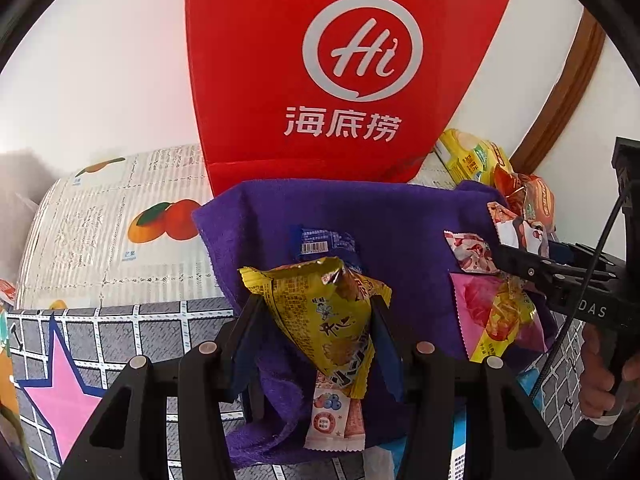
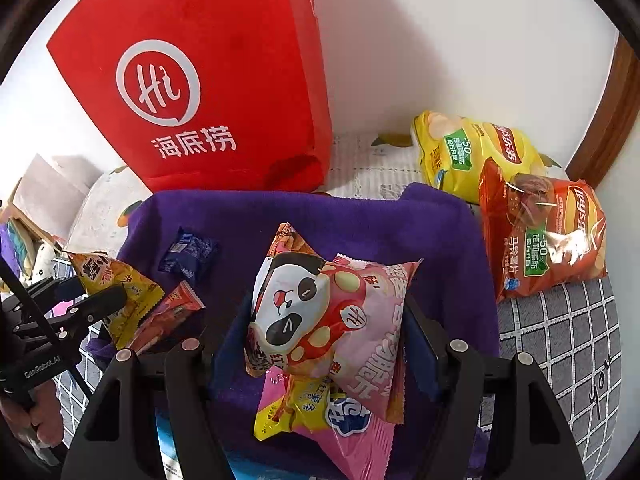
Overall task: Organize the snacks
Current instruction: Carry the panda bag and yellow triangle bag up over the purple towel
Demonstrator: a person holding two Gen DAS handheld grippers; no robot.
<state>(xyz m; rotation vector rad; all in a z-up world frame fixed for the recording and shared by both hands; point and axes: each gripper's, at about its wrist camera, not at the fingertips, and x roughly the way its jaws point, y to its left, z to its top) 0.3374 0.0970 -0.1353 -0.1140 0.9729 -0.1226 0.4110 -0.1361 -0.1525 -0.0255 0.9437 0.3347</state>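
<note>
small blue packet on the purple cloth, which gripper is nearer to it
Left. The left gripper, holding a yellow snack, sits just below the blue packet; the right gripper is further off to its right.

left gripper point(image 1: 316, 320) clamped, right gripper point(image 2: 328, 320) clamped (both angled down)

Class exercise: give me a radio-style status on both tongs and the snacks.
Left tongs shut on yellow packet. Right tongs shut on panda packet. Both over purple cloth. Red bag behind, nothing blocking.

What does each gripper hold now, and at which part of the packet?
Left gripper: yellow packet, gripped across its middle. Right gripper: pink panda packet, gripped by its two side edges.
</note>
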